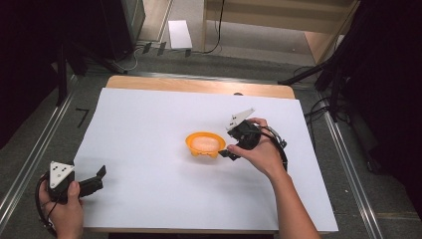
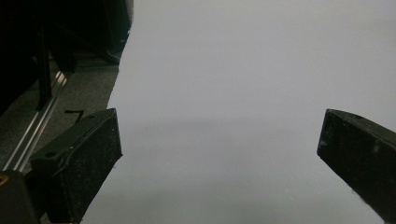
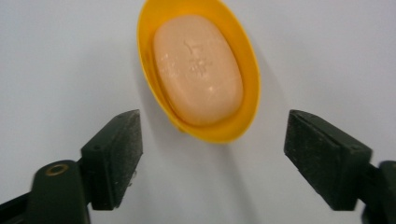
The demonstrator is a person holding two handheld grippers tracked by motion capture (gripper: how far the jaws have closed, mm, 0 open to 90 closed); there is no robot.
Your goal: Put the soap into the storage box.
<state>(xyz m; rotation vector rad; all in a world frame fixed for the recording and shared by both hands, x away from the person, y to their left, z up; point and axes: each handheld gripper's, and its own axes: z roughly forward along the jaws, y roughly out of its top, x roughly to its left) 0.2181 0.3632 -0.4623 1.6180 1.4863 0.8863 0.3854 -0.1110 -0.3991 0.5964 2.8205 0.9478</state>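
Left hand [image 1: 62,206]: low at the near left, wrapped around the left gripper [image 1: 99,177], jaws spread wide with nothing between them. Right hand [image 1: 261,152]: forearm reaching in from the bottom edge, holding the right gripper [image 1: 225,150], jaws parted and gripping nothing.

Peach oval soap bar [image 3: 198,70], lying flat in yellow dish [image 3: 250,60], mid-table

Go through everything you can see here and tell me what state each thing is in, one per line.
Soap dish: upright on the white sheet, holding the soap, gripped by nothing.
Soap: lying flat in the dish, stamped face up.
Right gripper: open, jaws apart just short of the dish, touching nothing.
Left gripper: open, empty, over bare sheet.
White sheet: flat on the table.
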